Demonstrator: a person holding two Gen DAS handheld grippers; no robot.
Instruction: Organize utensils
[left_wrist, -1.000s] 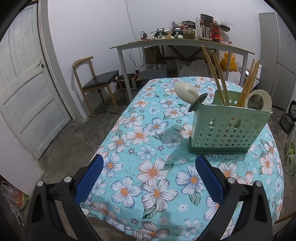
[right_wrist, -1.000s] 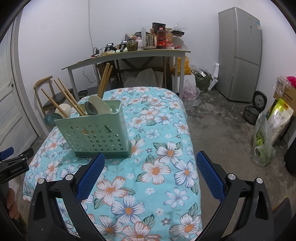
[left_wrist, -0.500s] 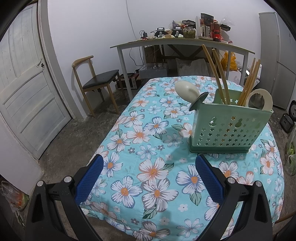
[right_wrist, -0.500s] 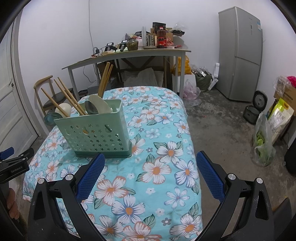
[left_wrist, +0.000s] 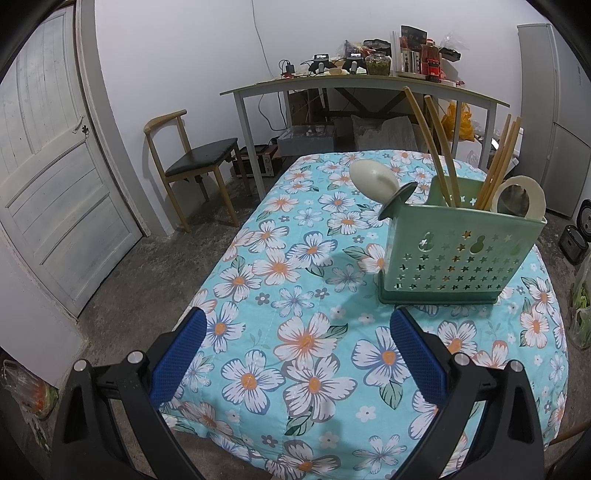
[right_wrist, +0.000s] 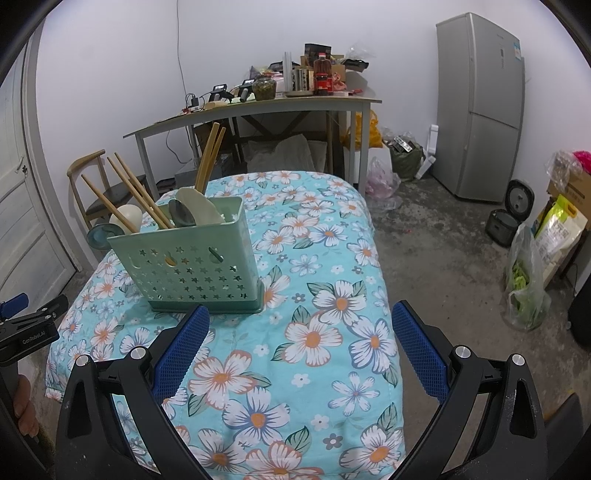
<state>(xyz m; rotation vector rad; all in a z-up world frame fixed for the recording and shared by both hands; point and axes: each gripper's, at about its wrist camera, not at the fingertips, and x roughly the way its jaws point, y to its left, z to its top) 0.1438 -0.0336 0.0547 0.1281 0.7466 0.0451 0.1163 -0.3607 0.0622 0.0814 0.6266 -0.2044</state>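
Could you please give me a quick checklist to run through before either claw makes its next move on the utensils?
1. Left claw open and empty: ok.
2. Right claw open and empty: ok.
3. Green caddy upright on the floral tablecloth: ok.
4. Chopsticks and spoons inside the caddy: ok.
5. Stray utensils lying on the cloth: none visible, ok.
6. Whether the utensils are sorted by compartment: cannot tell.

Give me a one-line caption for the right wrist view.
Open right gripper hovers before a green caddy of chopsticks and spoons.
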